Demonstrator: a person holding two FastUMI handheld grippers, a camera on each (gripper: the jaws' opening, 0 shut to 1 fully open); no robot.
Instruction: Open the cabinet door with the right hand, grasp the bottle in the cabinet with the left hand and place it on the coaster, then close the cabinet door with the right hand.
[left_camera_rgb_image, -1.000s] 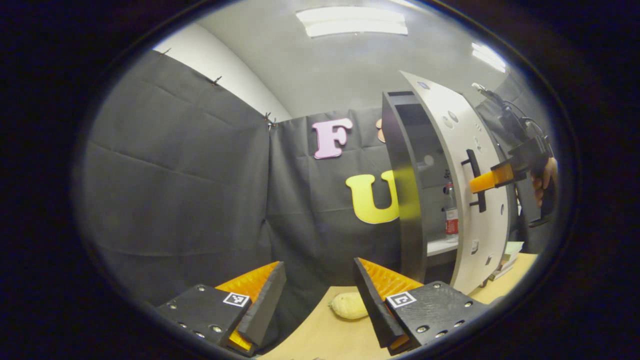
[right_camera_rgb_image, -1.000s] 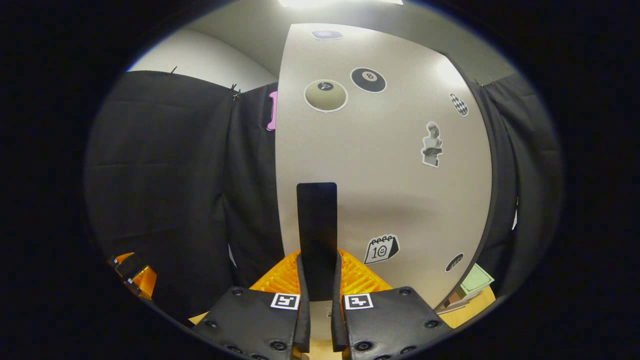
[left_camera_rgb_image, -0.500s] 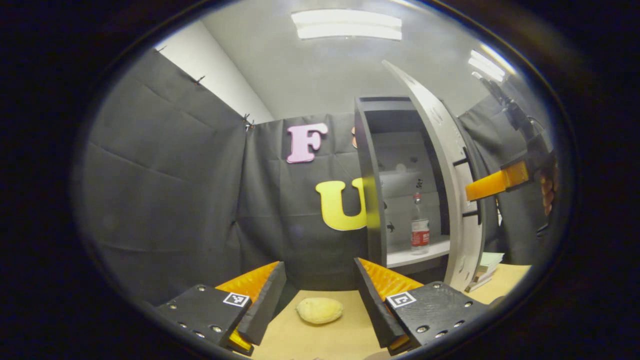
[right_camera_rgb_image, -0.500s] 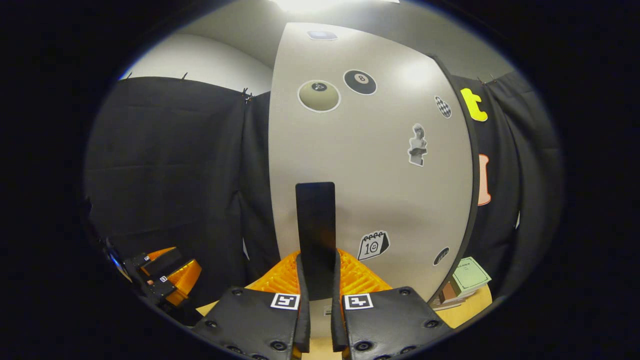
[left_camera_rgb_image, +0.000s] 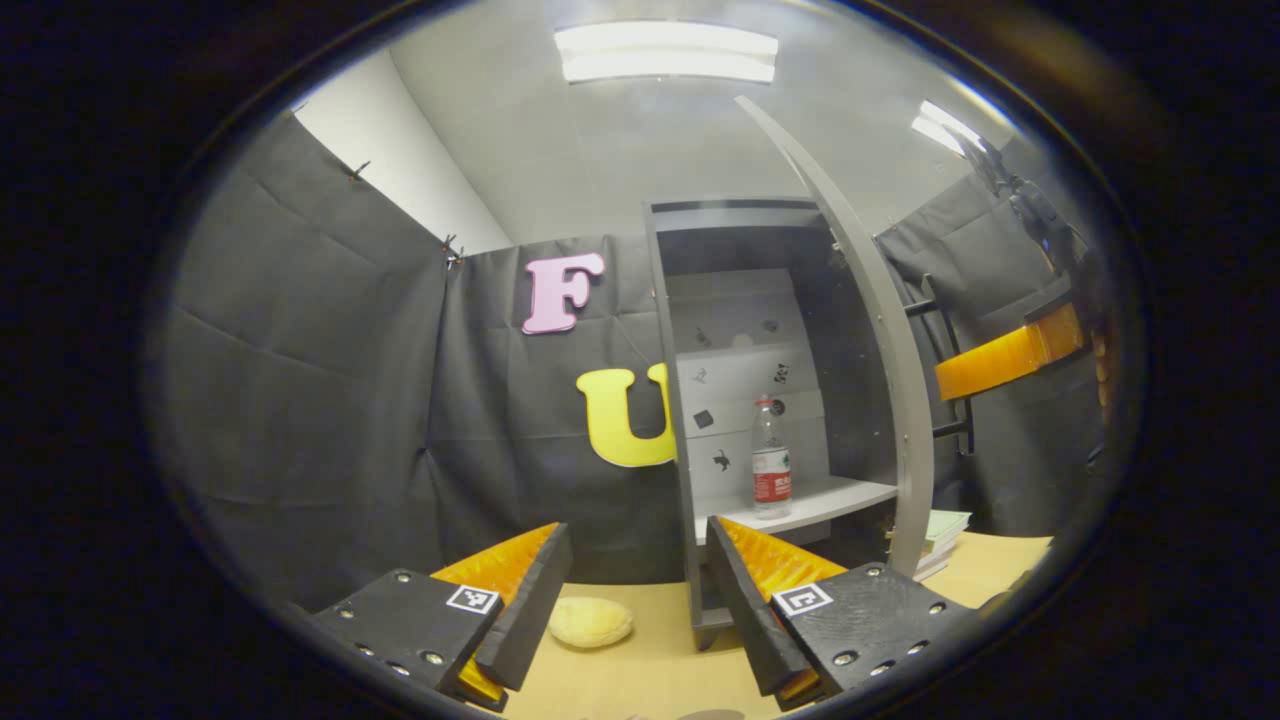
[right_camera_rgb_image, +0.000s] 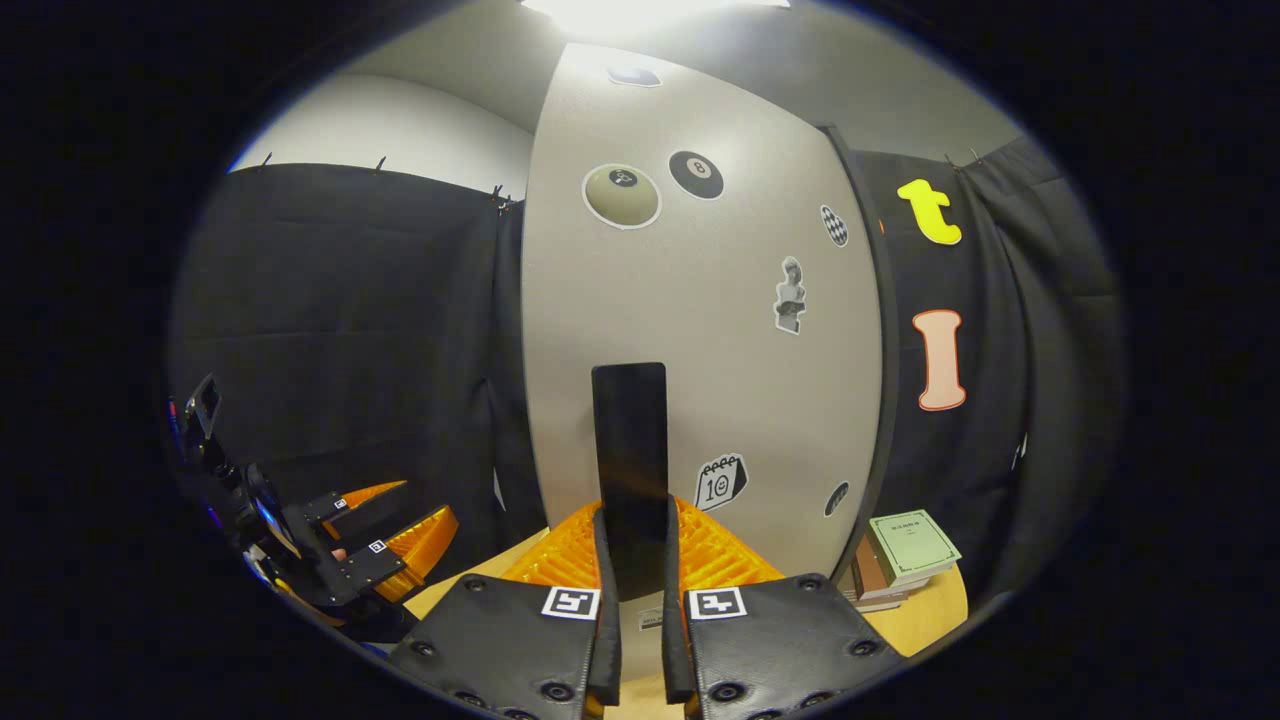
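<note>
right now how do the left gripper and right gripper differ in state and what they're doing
The left gripper is open with nothing between its fingers; the right gripper is shut on the door handle. The left gripper hangs above the table, apart from the cabinet where the bottle stands; the right gripper touches the open cabinet door. Both point toward the cabinet.

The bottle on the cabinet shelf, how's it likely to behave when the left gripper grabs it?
The bottle is tall and narrow and stands upright on the shelf, so a nudge could tip it. Its clear body looks like thin plastic and may flex. Its round shape would probably roll if it fell.
</note>
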